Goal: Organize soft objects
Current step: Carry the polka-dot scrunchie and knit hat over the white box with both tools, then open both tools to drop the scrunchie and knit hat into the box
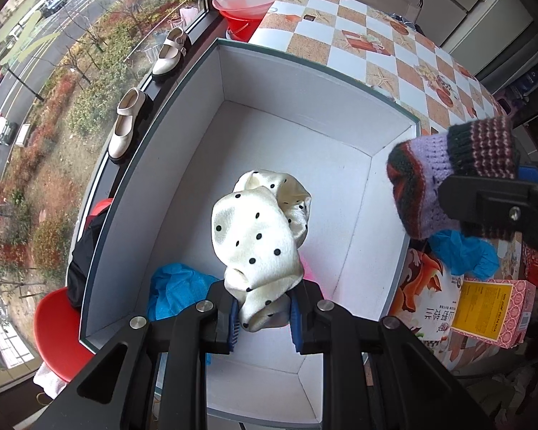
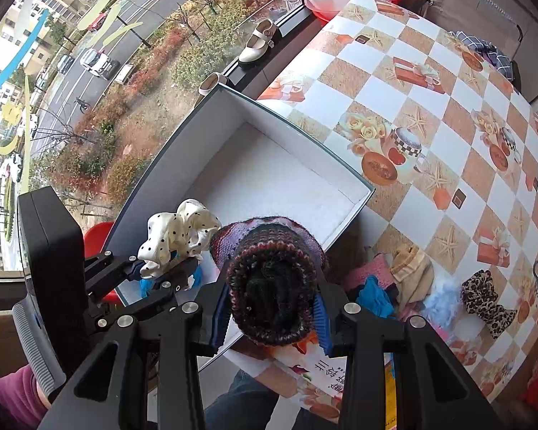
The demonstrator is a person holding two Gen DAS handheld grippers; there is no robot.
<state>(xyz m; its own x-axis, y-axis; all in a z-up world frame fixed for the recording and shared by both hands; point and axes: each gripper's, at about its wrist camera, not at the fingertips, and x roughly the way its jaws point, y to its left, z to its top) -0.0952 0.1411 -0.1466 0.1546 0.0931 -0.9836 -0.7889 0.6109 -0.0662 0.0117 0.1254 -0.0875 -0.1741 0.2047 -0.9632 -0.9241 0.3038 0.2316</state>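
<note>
The left gripper (image 1: 263, 317) is clamped on a limp, slippery spotted scarf (image 1: 258, 236) over the box (image 1: 305, 118), the right gripper (image 2: 272, 317) on a soft knitted hat (image 2: 272, 286).

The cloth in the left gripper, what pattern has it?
Cream cloth with black polka dots, clearest in the left wrist view.

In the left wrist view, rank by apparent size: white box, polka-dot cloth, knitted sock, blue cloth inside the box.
1. White box
2. Polka-dot cloth, though nearness to the camera enlarges it
3. Knitted sock, partly hidden
4. Blue cloth, partly hidden
</note>
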